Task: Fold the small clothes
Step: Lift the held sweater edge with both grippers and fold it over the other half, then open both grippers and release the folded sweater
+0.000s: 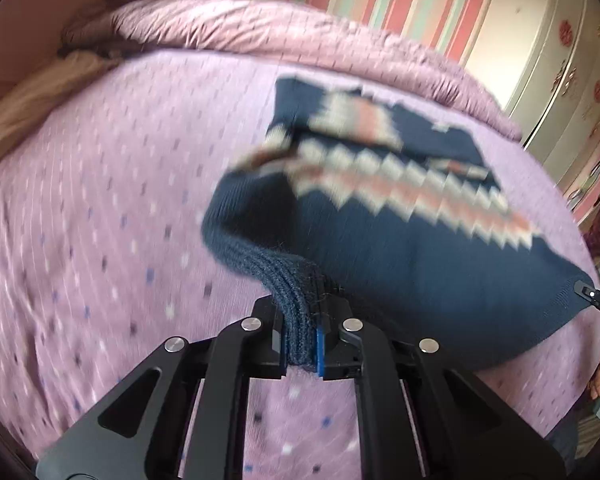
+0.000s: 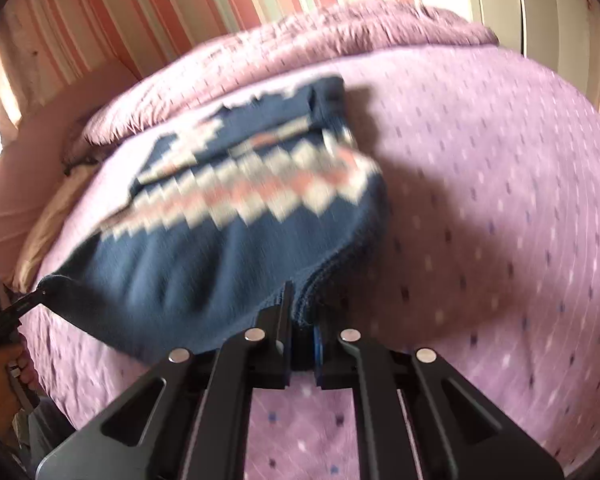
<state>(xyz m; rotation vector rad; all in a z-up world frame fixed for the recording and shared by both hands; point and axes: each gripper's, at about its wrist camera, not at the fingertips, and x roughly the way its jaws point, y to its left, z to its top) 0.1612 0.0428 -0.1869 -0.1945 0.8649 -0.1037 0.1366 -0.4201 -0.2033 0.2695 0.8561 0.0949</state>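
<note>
Now, L gripper & R gripper clamping navy sweater hem, lilac bedspread.

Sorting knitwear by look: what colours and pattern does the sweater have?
Navy sweater with a white-and-pink zigzag band across it; clearest in the right wrist view.

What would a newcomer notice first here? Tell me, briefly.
First, the navy sweater with its pink and white zigzag band, lying mid-bed on the lilac dotted bedspread with its near hem lifted. Next, both claws clamped on that ribbed hem: the left claw at one corner, the right claw at the other. Behind, a wall with pink stripes catches the eye.
</note>
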